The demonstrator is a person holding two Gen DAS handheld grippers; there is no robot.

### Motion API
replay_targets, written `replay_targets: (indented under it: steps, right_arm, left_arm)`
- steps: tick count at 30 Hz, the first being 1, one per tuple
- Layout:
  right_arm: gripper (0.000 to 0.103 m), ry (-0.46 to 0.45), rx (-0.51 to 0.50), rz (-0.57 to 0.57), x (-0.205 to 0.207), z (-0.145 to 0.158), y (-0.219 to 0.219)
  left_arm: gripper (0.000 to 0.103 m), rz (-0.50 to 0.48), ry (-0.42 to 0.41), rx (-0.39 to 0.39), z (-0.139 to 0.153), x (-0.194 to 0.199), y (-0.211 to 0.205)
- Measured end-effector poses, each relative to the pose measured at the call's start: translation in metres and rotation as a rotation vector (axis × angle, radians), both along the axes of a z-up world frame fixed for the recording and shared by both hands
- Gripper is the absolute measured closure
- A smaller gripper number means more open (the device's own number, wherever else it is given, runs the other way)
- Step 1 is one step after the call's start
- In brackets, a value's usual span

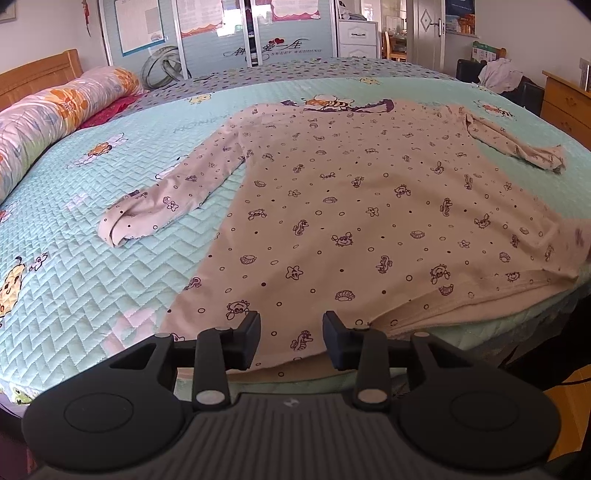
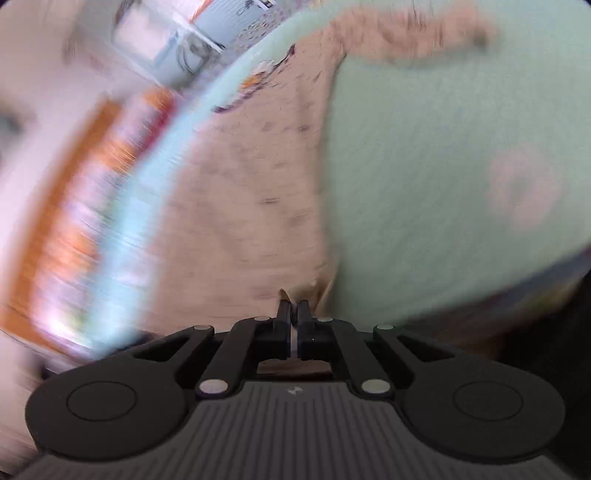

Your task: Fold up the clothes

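Left wrist view: While the shirt [image 1: 354,206] lies spread flat on the bed [image 1: 110,266], chest down or up I cannot tell, nothing has been folded yet.
Shirt position: body flat across the middle of the quilt, hem toward the near edge of the bed, collar toward the far side.
Sleeves: the one on the picture's left [image 1: 166,199] stretches out with its cuff crumpled; the one on the picture's right [image 1: 517,144] is bent and bunched near the shoulder.
Left tongs [image 1: 291,332]: partly open, hovering just over the hem; fabric shows between the jaws, but the pads do not seem to press on it, so they hold nothing.
Near right hem corner: lifted and rumpled at the bed edge.
Surroundings: a rolled pillow [image 1: 55,110] at the far left, a wardrobe [image 1: 221,33] behind the bed.

Right wrist view: badly smeared by motion and tilted, so details are poor.
Right tongs [image 2: 294,310]: jaws drawn fully together, with a small peak of shirt [image 2: 258,184] cloth rising just past the tips; they look pinched on the hem edge.
Bed cover [image 2: 443,166]: bare green beside the shirt's side seam.

Progress: early; by my judgement one corner is gripped and the other is about to be.
Left to do: take the hem, fold in sleeves and sides, fold the body over.
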State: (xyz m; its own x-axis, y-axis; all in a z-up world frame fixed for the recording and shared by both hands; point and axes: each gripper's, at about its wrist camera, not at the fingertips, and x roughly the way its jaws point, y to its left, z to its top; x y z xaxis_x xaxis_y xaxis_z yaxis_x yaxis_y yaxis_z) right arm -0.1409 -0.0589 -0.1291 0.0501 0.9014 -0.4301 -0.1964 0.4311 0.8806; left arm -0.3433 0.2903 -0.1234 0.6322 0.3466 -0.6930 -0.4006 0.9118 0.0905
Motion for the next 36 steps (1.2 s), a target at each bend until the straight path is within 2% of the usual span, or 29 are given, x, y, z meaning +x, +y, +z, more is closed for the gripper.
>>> replay_targets:
  steps: [1,3,4,5,8,9,12,14,16,19,21,24,29,30,31,35,36]
  right_arm:
    - [0.102,0.026,0.078,0.017,-0.004,0.005,0.002]
    - [0.101,-0.075,0.048,0.047,-0.01,0.022,0.006]
    - [0.101,-0.205,-0.06,0.057,-0.013,0.032,0.009]
    - [0.096,-0.269,-0.138,0.071,-0.016,0.033,0.01]
    - [0.096,-0.409,-0.338,0.12,-0.023,0.032,0.013]
    - [0.096,-0.423,-0.345,0.124,-0.025,0.031,0.012]
    - [0.094,-0.586,-0.423,0.144,-0.037,0.037,0.02]
    - [0.087,-0.687,-0.452,0.201,-0.044,0.039,0.035]
    - [0.086,-0.787,-0.473,0.274,-0.05,0.041,0.05]
    - [0.079,-0.91,-0.504,0.406,-0.059,0.036,0.076]
    - [0.079,-0.928,-0.519,0.466,-0.058,0.028,0.089]
    - [0.079,-0.904,-0.526,0.52,-0.046,0.015,0.102]
    - [0.079,-0.813,-0.503,0.571,-0.028,0.001,0.112]
    - [0.085,-0.798,-0.496,0.583,-0.032,0.003,0.11]
    - [0.102,-0.783,-0.491,0.595,-0.036,0.006,0.107]
    - [0.103,-0.781,-0.452,0.675,-0.073,0.026,0.083]
    - [0.103,-0.753,-0.448,0.639,-0.07,0.028,0.076]
  left_arm:
    - [0.063,-0.001,-0.002,0.0,0.0,0.0,0.0]
    - [0.062,0.002,-0.006,-0.005,0.0,0.0,0.001]
    - [0.062,0.002,-0.006,-0.008,-0.001,0.0,0.001]
    - [0.062,0.001,-0.006,-0.009,-0.001,0.0,0.0]
    - [0.062,0.0,-0.009,-0.011,-0.001,-0.001,0.0]
    - [0.062,0.002,-0.009,-0.012,-0.001,-0.001,0.0]
    - [0.061,0.002,-0.005,-0.011,-0.002,0.0,0.0]
    - [0.061,-0.002,-0.002,-0.007,-0.002,0.001,0.0]
    - [0.061,-0.001,-0.002,-0.006,-0.002,0.0,0.0]
    - [0.06,0.001,0.002,-0.007,-0.002,0.0,0.0]
    - [0.059,-0.001,0.006,-0.007,-0.003,0.001,0.0]
    - [0.058,-0.001,0.012,-0.009,-0.005,0.001,0.0]
    - [0.056,0.009,0.015,-0.021,-0.007,0.001,0.002]
    - [0.056,0.011,0.015,-0.022,-0.008,0.0,0.003]
    - [0.056,0.013,0.015,-0.022,-0.007,0.0,0.003]
    - [0.054,0.03,0.01,-0.033,-0.008,-0.001,0.008]
    - [0.054,0.033,0.01,-0.037,-0.009,0.0,0.009]
